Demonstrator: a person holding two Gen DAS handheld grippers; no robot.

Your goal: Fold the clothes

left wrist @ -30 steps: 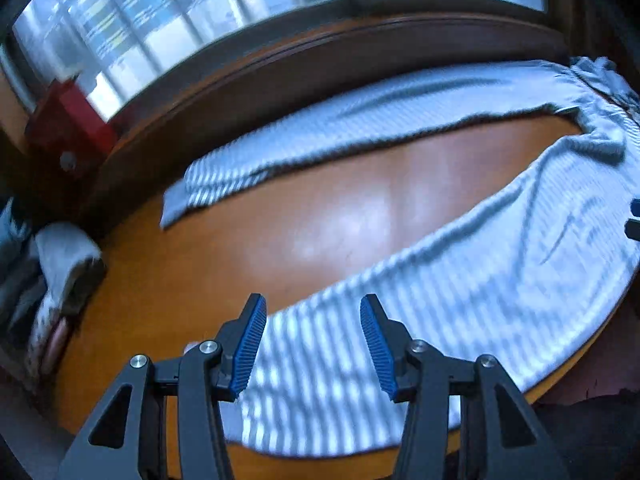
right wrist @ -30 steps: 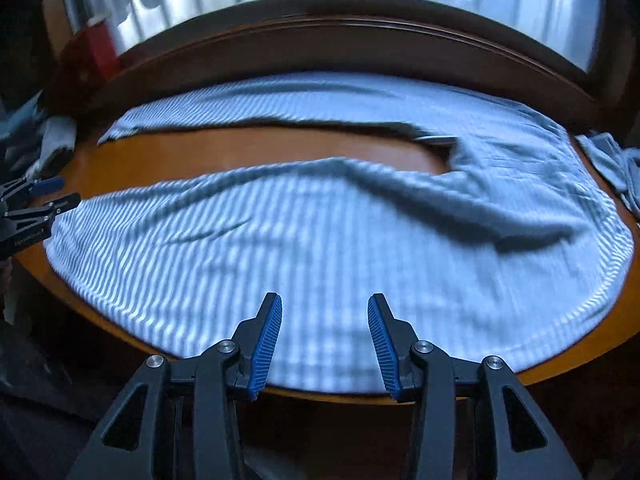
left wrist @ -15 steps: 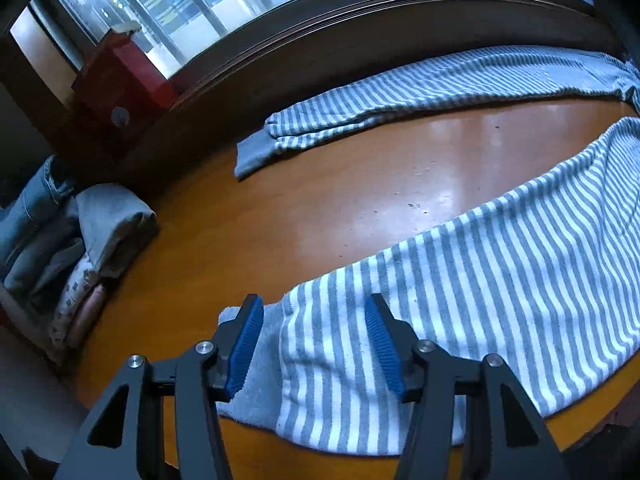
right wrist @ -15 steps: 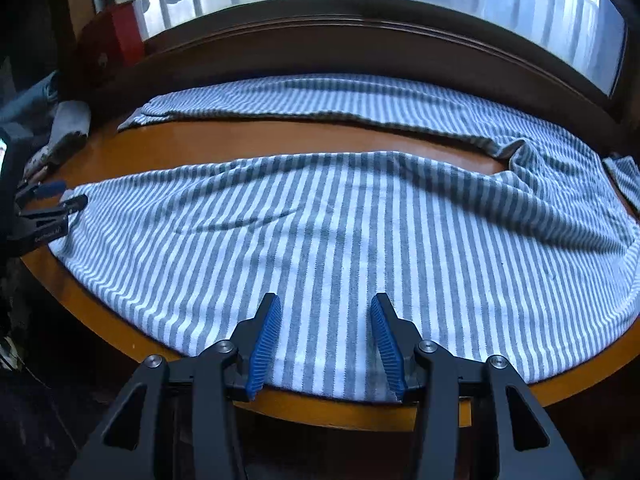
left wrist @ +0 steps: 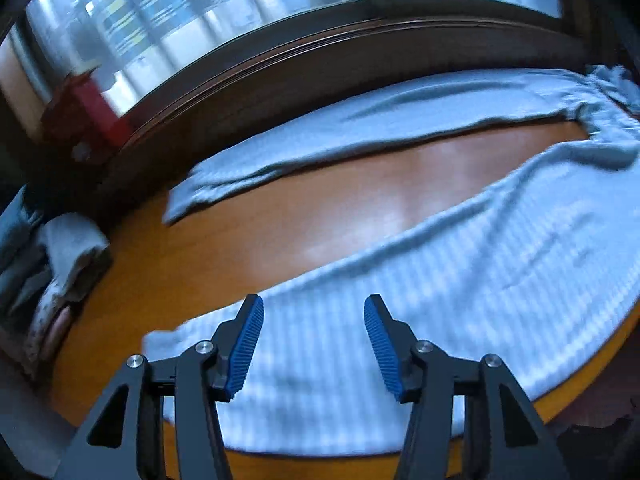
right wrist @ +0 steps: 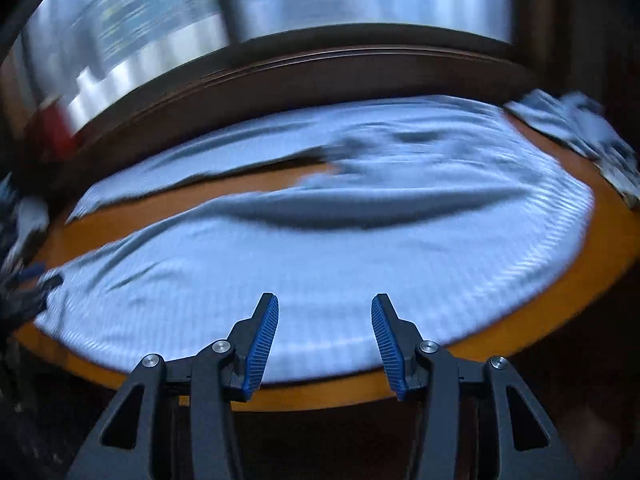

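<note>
here, striped trousers [right wrist: 320,264] lie spread on my worktop [left wrist: 280,224]; both the left gripper [left wrist: 313,344] and right gripper [right wrist: 324,342] gape empty above the near leg. next, i judge: pinch its edge.

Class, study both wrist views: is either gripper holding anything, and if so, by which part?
Nothing is held. The left gripper and the right gripper both stand open above the pale blue-and-white striped knit garment lying on the wooden table, pads apart.
</note>
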